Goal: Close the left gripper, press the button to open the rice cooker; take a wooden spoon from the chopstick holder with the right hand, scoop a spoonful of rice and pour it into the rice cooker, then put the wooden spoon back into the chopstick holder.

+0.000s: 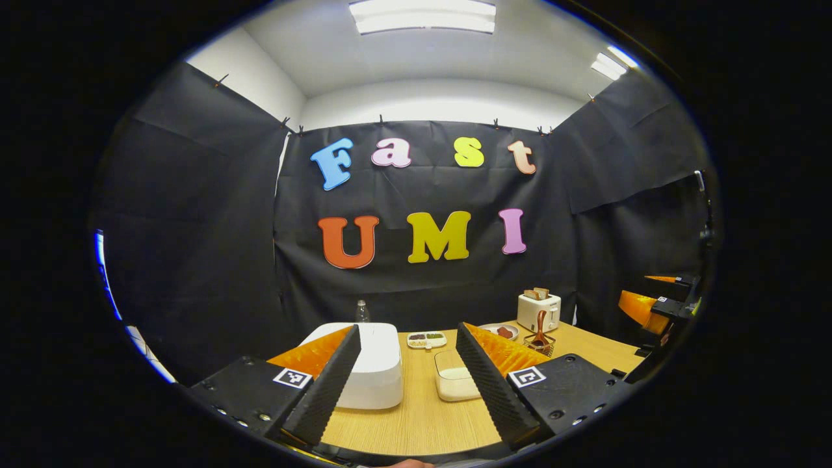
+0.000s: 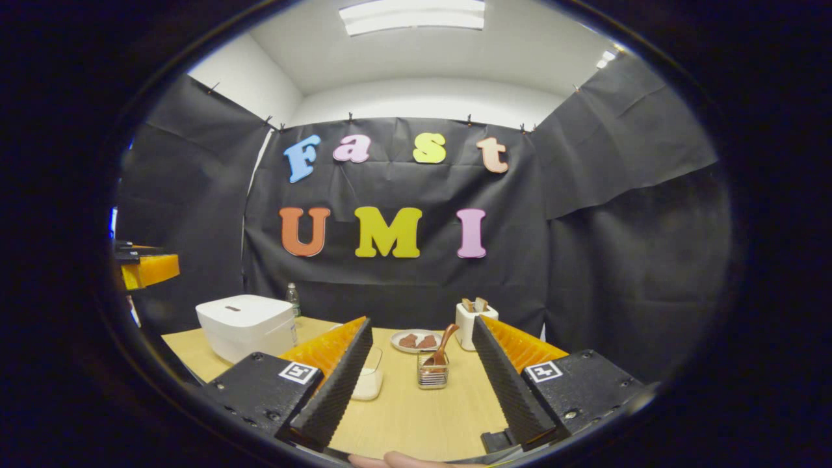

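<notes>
Right gripper (image 2: pixel 416 370) wide apart, wooden spoon (image 2: pixel 441 349) ahead.

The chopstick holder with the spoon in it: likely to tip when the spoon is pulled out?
Possibly. The chopstick holder looks like a small, light wire basket, and the wooden spoon leans tilted above its rim, so a sideways pull might drag or tip it; lifting straight up seems safer.

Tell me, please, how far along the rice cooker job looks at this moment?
Nothing looks done yet. The rice cooker has its lid down, and the wooden spoon stands in the chopstick holder. The left gripper is open, though it must close to press the button, and the right gripper is open and empty. The rice container waits on the table. Every step remains.
</notes>
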